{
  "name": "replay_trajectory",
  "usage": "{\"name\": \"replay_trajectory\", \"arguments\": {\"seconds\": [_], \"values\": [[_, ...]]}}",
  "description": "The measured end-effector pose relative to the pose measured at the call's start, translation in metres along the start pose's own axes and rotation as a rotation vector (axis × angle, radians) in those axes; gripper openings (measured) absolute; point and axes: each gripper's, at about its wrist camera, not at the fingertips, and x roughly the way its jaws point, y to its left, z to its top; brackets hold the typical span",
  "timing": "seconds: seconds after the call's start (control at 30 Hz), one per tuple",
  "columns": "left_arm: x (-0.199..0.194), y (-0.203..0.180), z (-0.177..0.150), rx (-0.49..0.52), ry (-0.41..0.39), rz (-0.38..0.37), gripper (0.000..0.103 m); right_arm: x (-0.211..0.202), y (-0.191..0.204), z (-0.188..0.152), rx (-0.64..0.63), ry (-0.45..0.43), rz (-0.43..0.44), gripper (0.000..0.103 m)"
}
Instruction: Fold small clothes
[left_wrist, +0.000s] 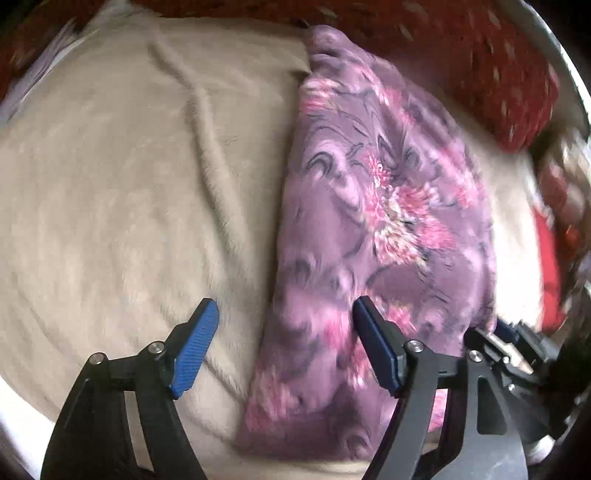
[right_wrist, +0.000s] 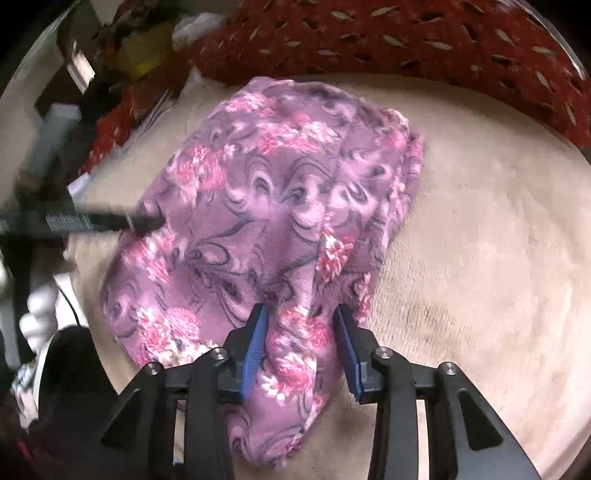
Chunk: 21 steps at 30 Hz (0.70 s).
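A purple garment with pink flowers (left_wrist: 373, 206) lies bunched on a beige fleece blanket (left_wrist: 110, 192). My left gripper (left_wrist: 284, 306) hangs open over the garment's left edge, with one blue pad above the blanket and the other above the cloth. In the right wrist view the garment (right_wrist: 266, 192) spreads across the middle. My right gripper (right_wrist: 301, 310) stands partly open at its near end, and a raised fold of the cloth runs between the pads without being pinched. One dark finger of the left gripper (right_wrist: 144, 221) reaches in from the left at the garment's edge.
A dark red patterned cushion (right_wrist: 406, 40) borders the far side of the blanket (right_wrist: 480, 258). Clutter, red cloth and white items (right_wrist: 40, 310) crowd the left side in the right wrist view. Part of the right gripper's body (left_wrist: 509, 350) shows at lower right in the left wrist view.
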Motion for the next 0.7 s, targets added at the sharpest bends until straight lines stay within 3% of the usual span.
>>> {"name": "replay_trajectory", "arguments": {"seconds": [0.07,0.17,0.23,0.3,0.4,0.5,0.6,0.7], "values": [[-0.012,0.002,-0.011,0.007,0.001,-0.002,0.076,-0.016,0.004,-0.005,0.017,-0.018,-0.034,0.040],[-0.008,0.002,-0.029,0.041,0.008,0.067,0.078,-0.034,0.006,-0.026,-0.010,-0.027,-0.049,0.044],[0.002,0.001,-0.037,0.059,0.002,0.111,0.091,-0.022,0.002,-0.035,-0.014,0.037,-0.129,0.056],[0.002,-0.005,-0.041,0.065,-0.036,0.135,0.093,-0.016,-0.007,-0.051,0.057,0.019,-0.133,0.060],[0.003,-0.006,-0.043,0.064,-0.032,0.132,0.095,-0.018,-0.009,-0.058,0.147,-0.032,-0.160,0.065],[-0.001,0.003,-0.050,0.060,-0.025,0.117,0.096,-0.015,-0.007,-0.067,0.165,-0.033,-0.200,0.085],[-0.003,0.015,-0.054,0.062,-0.028,0.112,0.099,-0.010,0.000,-0.069,0.193,-0.013,-0.246,0.098],[-0.007,0.030,-0.071,0.062,-0.026,0.104,0.103,-0.010,0.009,-0.069,0.222,0.004,-0.271,0.102]]}}
